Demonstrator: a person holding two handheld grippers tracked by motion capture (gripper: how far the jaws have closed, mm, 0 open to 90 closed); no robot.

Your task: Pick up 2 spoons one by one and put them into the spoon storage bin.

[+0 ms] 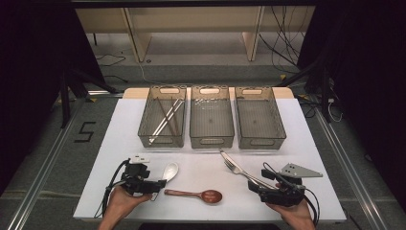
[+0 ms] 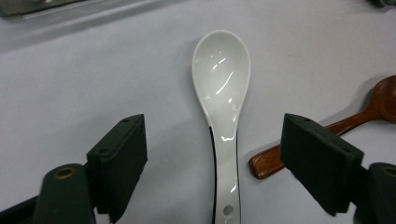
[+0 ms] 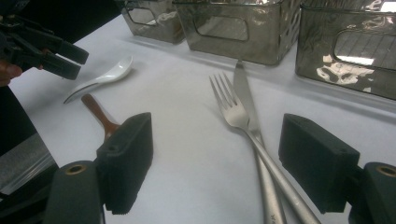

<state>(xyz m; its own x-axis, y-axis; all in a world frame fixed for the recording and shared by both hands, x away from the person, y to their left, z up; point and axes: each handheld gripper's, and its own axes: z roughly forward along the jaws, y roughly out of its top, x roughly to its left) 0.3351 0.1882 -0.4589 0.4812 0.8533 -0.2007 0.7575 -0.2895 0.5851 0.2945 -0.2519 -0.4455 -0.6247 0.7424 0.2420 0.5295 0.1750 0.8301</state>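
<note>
- Jaws of the left gripper (image 2: pixel 215 163) stand apart, straddling the glossy white ceramic soup spoon (image 2: pixel 222 93) handle, nothing gripped (lined up for pickup, seemingly).
- Right gripper (image 3: pixel 217 163) likewise unclenched over the steel fork (image 3: pixel 233 109).

White spoon's handle end (image 2: pixel 227 210) apparently cut off below.

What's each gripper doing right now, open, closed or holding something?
Left gripper: open, jaws either side of the white spoon, not gripping it.
Right gripper: open, fork and knife handles between its jaws, nothing held.
</note>
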